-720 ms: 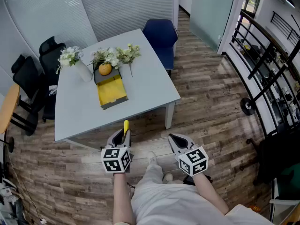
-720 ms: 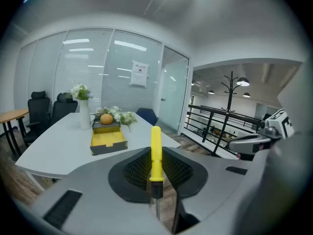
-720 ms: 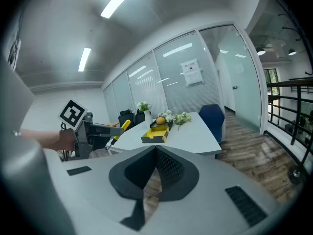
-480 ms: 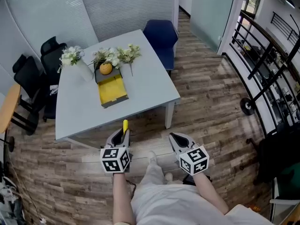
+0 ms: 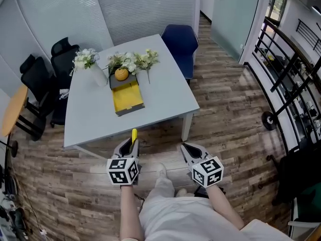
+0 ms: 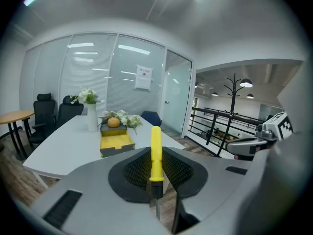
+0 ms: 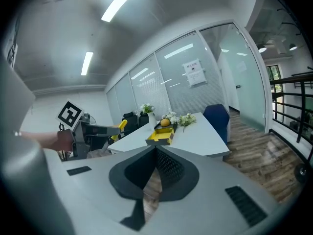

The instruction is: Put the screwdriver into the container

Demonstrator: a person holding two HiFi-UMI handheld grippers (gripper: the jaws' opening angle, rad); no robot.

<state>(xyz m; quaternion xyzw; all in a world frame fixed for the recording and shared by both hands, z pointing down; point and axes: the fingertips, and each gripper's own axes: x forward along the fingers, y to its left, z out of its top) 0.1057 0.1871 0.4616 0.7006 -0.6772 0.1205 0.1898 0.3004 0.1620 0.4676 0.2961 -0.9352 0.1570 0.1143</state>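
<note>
Screwdriver [image 5: 134, 135] in my left gripper [image 5: 131, 143]: the jaws are clenched on it, the black pads pressing either side where the yellow handle meets the metal shaft. The handle sticks out forward past the fingertips, and the shaft runs back toward the gripper's camera. My right gripper [image 5: 188, 149] is beside it, a little apart, with its jaws closed tip to tip and nothing between them. Both grippers are out over the wooden floor [image 5: 225, 109], short of the near edge of the white table [image 5: 165, 92].

On the table, well apart from the screwdriver, sits the yellow container [image 5: 128, 99], an open shallow tray with dark sides. Nothing lies on its yellow bottom. An orange [image 5: 121, 74] rests at its far end, with white flowers [image 5: 131, 62] spread just behind it. A white vase [image 5: 100, 77] with more blossoms stands to the left of the orange. At the table's far side a blue chair [image 5: 181, 40] stands, and black office chairs [image 5: 42, 77] stand along its left. To the right runs a black railing [image 5: 286, 74].
</note>
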